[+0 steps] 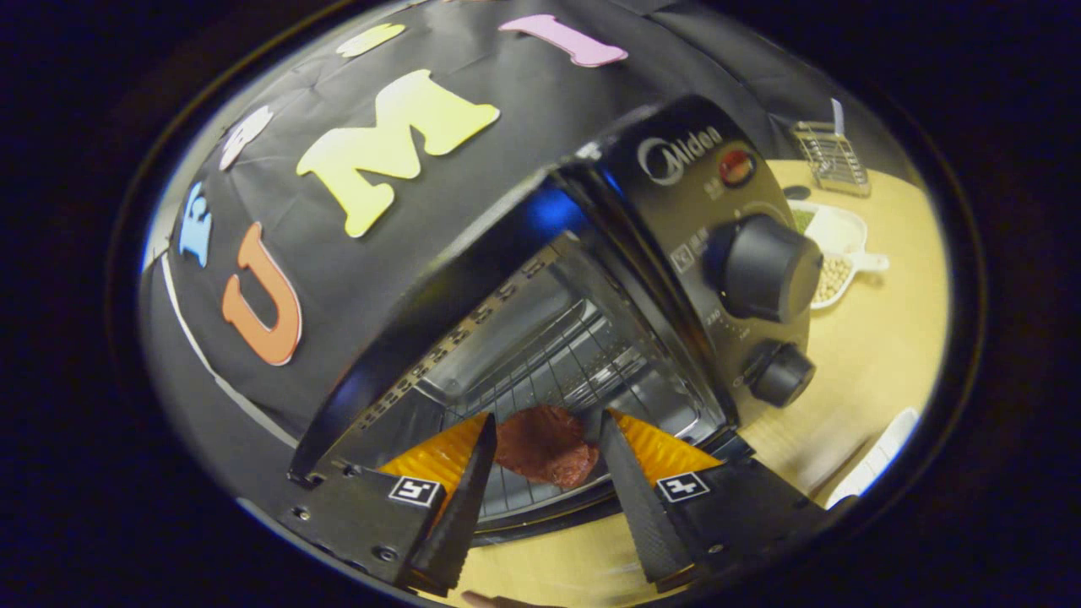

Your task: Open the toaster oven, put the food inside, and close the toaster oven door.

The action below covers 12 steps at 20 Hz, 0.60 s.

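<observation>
A black toaster oven stands on the wooden table, tilted in my view. Its door hangs down open below my fingers, and the wire rack inside is bare. A reddish-brown piece of meat sits between my fingers at the oven's mouth, and both fingers press on its sides. My gripper is shut on it, just above the front of the rack. I cannot tell whether the meat touches the rack.
The oven's two knobs and its red lamp face right of the cavity. Beyond the oven, on the table, are a white dish of beans and a small wire basket. A white object lies near the table's edge.
</observation>
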Available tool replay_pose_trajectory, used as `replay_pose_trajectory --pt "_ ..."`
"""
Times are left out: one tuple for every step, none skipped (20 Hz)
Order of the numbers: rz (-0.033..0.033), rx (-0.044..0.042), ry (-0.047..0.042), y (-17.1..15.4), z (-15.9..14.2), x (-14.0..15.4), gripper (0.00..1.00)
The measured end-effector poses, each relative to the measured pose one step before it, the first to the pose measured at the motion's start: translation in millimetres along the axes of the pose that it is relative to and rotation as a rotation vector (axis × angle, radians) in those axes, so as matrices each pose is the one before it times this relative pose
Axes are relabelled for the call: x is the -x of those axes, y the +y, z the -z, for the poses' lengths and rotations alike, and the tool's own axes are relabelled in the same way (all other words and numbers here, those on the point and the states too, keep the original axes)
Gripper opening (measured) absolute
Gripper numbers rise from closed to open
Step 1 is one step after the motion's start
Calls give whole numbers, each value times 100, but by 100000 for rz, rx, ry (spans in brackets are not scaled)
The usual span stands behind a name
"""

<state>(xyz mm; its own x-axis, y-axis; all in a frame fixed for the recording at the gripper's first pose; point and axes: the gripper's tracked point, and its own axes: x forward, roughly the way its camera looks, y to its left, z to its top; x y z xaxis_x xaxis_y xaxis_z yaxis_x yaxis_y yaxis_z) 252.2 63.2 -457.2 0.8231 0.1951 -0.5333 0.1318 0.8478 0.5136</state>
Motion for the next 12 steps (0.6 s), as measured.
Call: replay_pose_trajectory --pt "1447 6563 -1888 172 -337 680 80" --pt "1039 5993 -2045 324 -139 787 82" --pt "861 5402 -1417 338 -89 992 85" --pt "271 4381 -1069 365 -6 1029 88" --pt "68 3152 -1339 436 -67 1055 91" --pt "496 3734 -514 357 71 1126 91" --pt "-50 3126 -540 394 70 1210 92" --pt "-163 2362 -821 558 -242 1410 93" --pt "435 1372 -232 129 177 1306 93" --pt "-98 453 -455 224 105 1225 93" --pt "688 -2 -380 45 137 1212 93" --pt "625 650 -380 90 97 1105 93"
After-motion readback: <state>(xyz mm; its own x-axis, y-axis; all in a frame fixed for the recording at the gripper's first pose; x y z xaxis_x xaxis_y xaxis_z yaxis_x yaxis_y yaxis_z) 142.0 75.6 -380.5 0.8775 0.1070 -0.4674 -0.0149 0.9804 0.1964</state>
